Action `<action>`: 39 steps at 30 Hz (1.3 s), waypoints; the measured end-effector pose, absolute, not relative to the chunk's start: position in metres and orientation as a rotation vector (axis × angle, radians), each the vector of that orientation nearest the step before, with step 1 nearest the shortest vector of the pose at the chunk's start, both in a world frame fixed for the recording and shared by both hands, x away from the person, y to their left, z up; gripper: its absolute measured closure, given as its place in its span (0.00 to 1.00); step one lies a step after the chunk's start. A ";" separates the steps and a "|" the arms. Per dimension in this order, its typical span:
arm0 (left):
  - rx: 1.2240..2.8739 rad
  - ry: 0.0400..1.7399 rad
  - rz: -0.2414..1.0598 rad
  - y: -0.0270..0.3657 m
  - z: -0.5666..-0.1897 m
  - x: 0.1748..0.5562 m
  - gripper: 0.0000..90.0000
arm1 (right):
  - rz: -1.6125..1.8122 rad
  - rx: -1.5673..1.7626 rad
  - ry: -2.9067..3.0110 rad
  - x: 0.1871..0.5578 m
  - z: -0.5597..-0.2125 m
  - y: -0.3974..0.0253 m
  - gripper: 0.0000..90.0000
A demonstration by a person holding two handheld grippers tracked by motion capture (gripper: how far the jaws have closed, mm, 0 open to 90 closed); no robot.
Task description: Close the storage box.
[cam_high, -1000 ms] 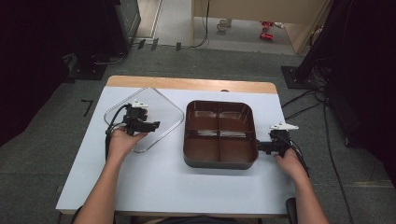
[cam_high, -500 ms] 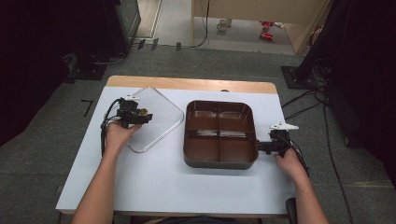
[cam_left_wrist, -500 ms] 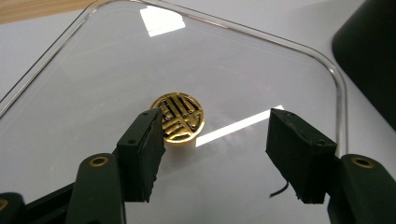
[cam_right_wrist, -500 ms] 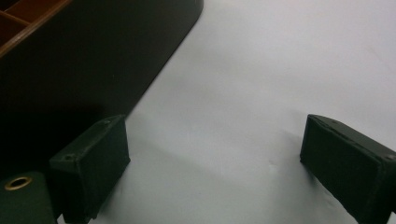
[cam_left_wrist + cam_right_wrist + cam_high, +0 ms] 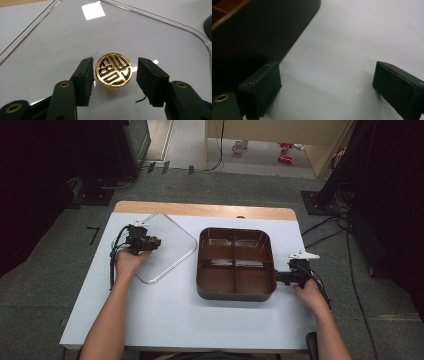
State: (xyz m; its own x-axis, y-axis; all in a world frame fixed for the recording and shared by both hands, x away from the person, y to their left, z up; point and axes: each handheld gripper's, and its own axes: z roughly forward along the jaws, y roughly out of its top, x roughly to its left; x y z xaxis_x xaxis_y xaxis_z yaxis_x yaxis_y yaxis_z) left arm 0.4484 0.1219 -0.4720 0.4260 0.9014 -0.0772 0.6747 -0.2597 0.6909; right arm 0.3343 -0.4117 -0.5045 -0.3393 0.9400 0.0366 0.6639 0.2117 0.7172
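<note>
A clear square lid [image 5: 172, 251] lies flat on the table's left side. On its middle sits a round gold-and-black knob [image 5: 113, 70]. My left gripper [image 5: 150, 243] hovers over it, open, with one jaw on either side of the knob [image 5: 116, 80]; the left jaw nearly touches it and the right jaw stands a little off. A dark brown tray [image 5: 235, 295] with four empty compartments sits at the centre right. My right gripper [image 5: 280, 278] rests open on the white table beside the tray's right wall [image 5: 257, 32], nothing between its fingers [image 5: 329, 85].
The white table [image 5: 165, 315] has a wooden strip [image 5: 200, 210] along its far edge. Black cables [image 5: 112, 265] trail from both grippers. Dark equipment stands on the floor beyond the table at left and right.
My left hand has moved away from me and slightly left; the clear lid, which looked raised and tilted, now lies flat. The right gripper and the tray have stayed put.
</note>
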 end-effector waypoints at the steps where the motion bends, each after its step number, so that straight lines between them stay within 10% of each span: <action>1: 2.027 1.329 0.443 0.121 -0.473 0.449 0.55 | 0.913 1.488 2.084 0.334 -0.504 -0.412 0.08; 39: 1.992 1.321 0.431 0.131 -0.434 0.438 0.66 | 0.914 1.487 2.084 0.334 -0.505 -0.412 0.08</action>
